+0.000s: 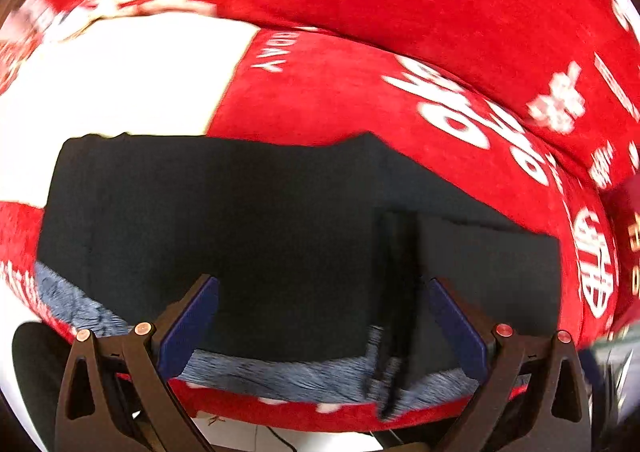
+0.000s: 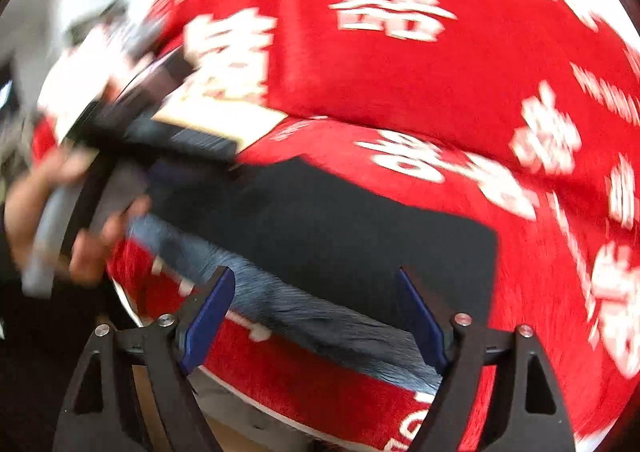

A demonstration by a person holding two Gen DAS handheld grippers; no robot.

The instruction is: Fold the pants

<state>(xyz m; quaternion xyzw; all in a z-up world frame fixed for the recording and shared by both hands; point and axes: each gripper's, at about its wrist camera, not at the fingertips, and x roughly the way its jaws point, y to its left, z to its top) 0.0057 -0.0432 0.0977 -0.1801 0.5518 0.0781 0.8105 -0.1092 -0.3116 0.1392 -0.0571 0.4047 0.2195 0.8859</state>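
Dark pants (image 1: 256, 236) are seen folded into a rough rectangle on a red cover (image 1: 360, 100) printed with white characters. A grey fleecy lining (image 1: 288, 376) is exposed along the near edge of the pants. A black drawstring (image 1: 394, 316) is laid across the fabric towards the right side in the left wrist view.

The left gripper (image 1: 324, 328) is held above the near edge of the pants, fingers spread, nothing pinched.

The right gripper (image 2: 316, 320) is likewise held over the near edge, fingers spread wide, nothing between the pads. A blurred hand (image 2: 52, 220) is seen at the left of the right wrist view.
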